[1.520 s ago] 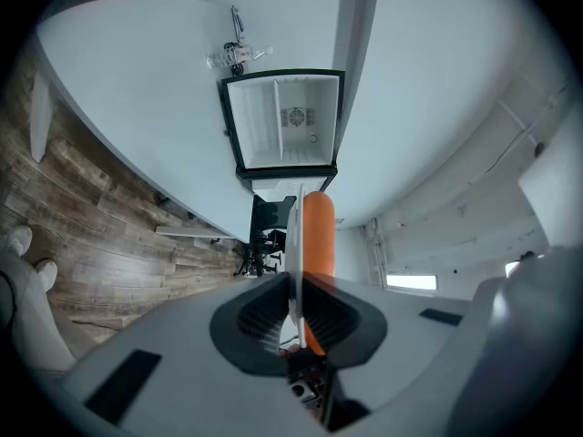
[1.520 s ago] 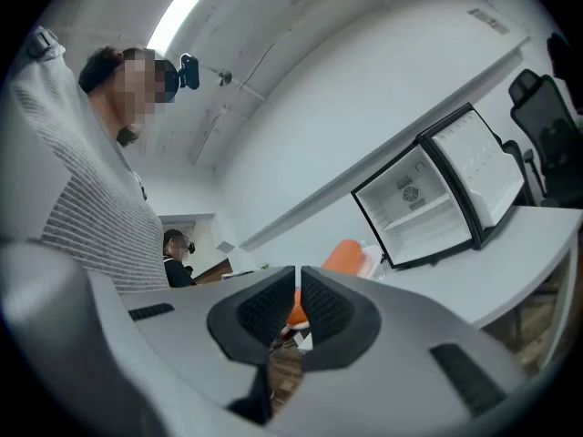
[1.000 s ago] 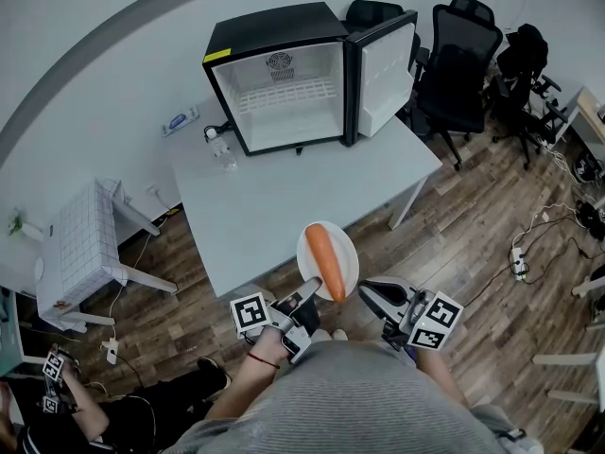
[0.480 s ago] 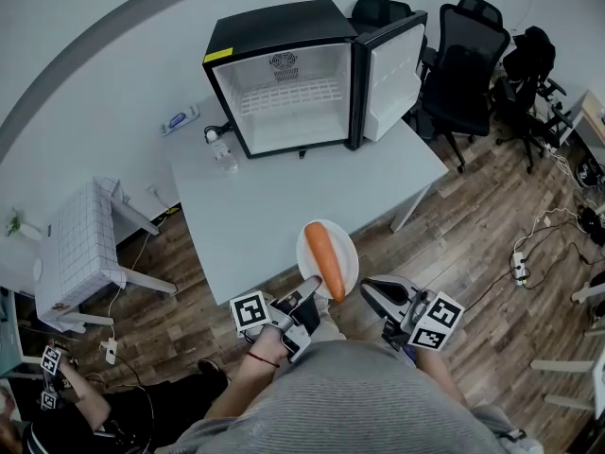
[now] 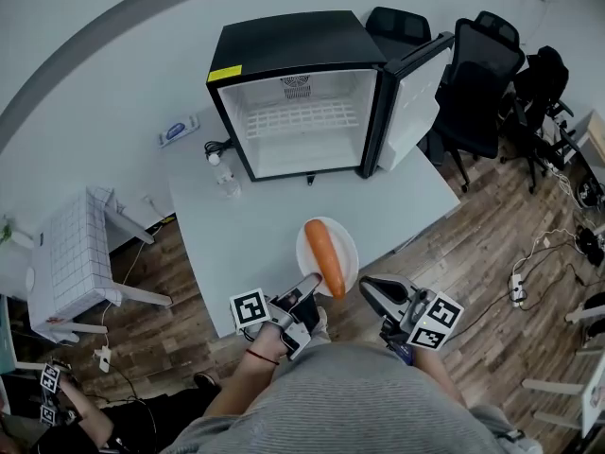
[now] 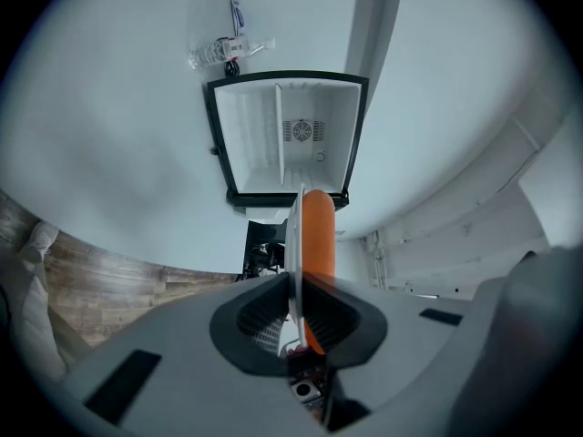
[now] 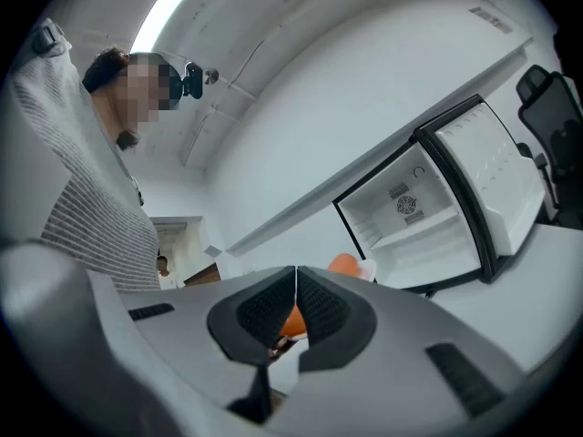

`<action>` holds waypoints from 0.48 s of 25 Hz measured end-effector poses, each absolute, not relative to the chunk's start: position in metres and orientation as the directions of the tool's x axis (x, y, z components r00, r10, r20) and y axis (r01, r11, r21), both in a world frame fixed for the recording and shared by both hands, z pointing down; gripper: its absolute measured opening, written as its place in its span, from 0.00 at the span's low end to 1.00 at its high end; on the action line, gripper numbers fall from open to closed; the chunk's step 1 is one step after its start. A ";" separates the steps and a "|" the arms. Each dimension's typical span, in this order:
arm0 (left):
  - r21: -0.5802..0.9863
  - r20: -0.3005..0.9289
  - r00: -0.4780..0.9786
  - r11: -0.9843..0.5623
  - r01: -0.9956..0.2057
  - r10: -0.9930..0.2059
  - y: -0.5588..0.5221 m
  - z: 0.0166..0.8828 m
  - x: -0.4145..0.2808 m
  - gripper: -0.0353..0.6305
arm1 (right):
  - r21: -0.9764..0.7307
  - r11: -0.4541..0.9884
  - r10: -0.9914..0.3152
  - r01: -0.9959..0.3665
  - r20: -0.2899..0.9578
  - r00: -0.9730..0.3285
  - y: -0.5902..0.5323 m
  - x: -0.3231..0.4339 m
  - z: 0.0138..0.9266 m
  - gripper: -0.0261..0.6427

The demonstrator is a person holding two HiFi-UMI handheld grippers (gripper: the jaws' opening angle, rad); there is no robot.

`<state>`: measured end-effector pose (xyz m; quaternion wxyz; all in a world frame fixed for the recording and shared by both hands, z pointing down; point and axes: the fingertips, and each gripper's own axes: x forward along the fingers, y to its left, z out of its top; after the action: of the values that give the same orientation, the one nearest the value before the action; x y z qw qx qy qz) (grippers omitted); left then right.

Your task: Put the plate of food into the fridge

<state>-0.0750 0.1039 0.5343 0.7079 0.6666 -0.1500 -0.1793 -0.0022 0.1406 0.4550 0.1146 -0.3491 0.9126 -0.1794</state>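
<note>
The round white plate [image 5: 347,246] carrying a long orange carrot [image 5: 324,256] sits at the near edge of the pale grey table [image 5: 255,216], its rim pinched in my left gripper [image 5: 307,289]. I judge it stiff, slick and breakable, and the carrot may roll, so I keep it level. My right gripper [image 5: 371,294] is pressed together on nothing, and the open black fridge [image 5: 293,55] waits beyond

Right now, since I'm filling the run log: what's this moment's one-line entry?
left tool: shut on plate rim | right tool: shut, empty | carrot: on plate | fridge: door open, plate not inside
</note>
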 end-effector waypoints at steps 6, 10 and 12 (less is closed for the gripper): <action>0.998 -0.026 0.892 0.033 0.046 -0.451 0.045 0.527 -0.085 0.12 | -0.406 0.691 -0.683 -0.598 -0.096 -0.724 0.081 -0.012 0.448 0.06; 0.999 -0.031 0.894 0.021 0.045 -0.446 0.014 0.525 -0.088 0.12 | -0.408 0.689 -0.684 -0.598 -0.096 -0.723 0.054 -0.019 0.450 0.06; 0.999 -0.031 0.895 0.021 0.045 -0.446 0.003 0.526 -0.090 0.12 | -0.405 0.690 -0.685 -0.600 -0.094 -0.723 0.044 -0.022 0.451 0.06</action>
<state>-0.0898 0.0030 0.5256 0.6991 0.6772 -0.1480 -0.1754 -0.0221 0.0436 0.4511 0.1194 -0.3525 0.9113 -0.1761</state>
